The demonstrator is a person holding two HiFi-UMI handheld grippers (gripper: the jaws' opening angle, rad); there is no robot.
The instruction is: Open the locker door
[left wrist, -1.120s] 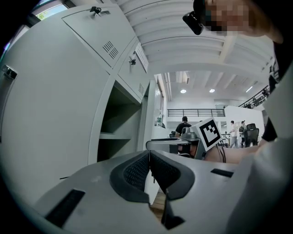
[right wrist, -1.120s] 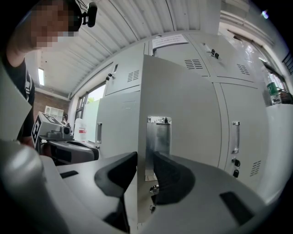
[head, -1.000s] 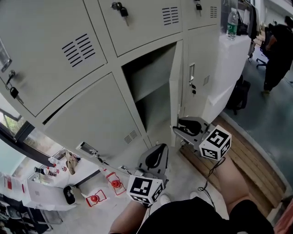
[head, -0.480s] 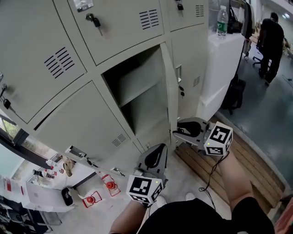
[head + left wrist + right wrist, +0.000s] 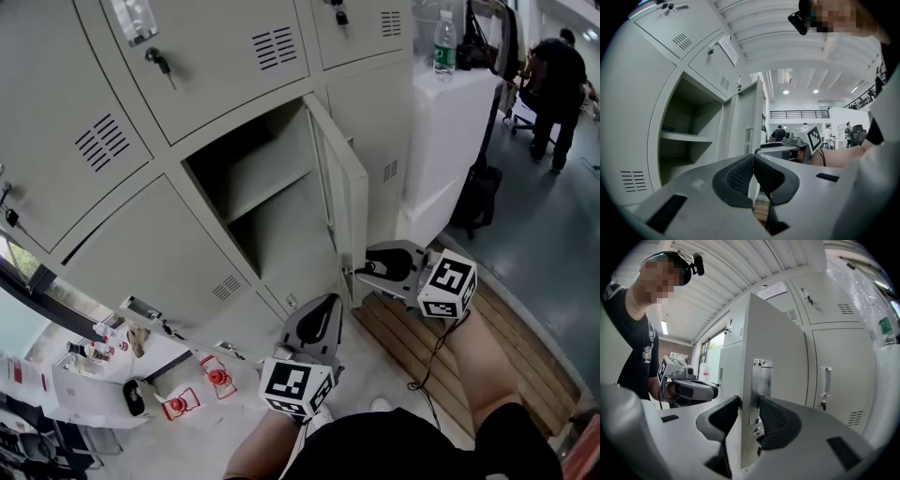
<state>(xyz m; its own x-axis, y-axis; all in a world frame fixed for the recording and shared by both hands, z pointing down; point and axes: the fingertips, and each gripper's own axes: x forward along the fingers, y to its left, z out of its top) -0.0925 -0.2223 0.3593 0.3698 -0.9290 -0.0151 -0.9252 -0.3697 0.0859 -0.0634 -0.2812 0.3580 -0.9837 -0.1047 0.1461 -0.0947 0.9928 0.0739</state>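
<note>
Locker door (image 5: 345, 202): swung well out from its compartment, hinged on the right, with its free edge towards the person; the thin edge and inner face fill the middle of the right gripper view (image 5: 778, 348).
Latch plate (image 5: 761, 380): a metal strip on the door's inner face, just beside the free edge.
Right gripper (image 5: 361, 272): low on the door's free edge. It is spread, its jaws have just been opening, and the door's edge stands between them (image 5: 749, 411), one pad on the outer face and one by the latch plate.
Left gripper (image 5: 323, 305): hangs in front of the lockers, to the left of the door and apart from it. Its jaws are pressed together at the tips with nothing between them (image 5: 753, 157).
Open compartment (image 5: 220, 164): dark inside, with one shelf (image 5: 267, 187) across its middle.
Neighbouring lockers: closed, with slotted vents; a key (image 5: 155, 61) hangs in the lock of the one up and to the left.
Wooden slats (image 5: 441, 347): on the floor under the right gripper.
Bottle (image 5: 446, 45): upright on a white tabletop (image 5: 469, 80) to the right of the lockers.
Person (image 5: 558, 84): far right in the background, in dark clothes.
</note>
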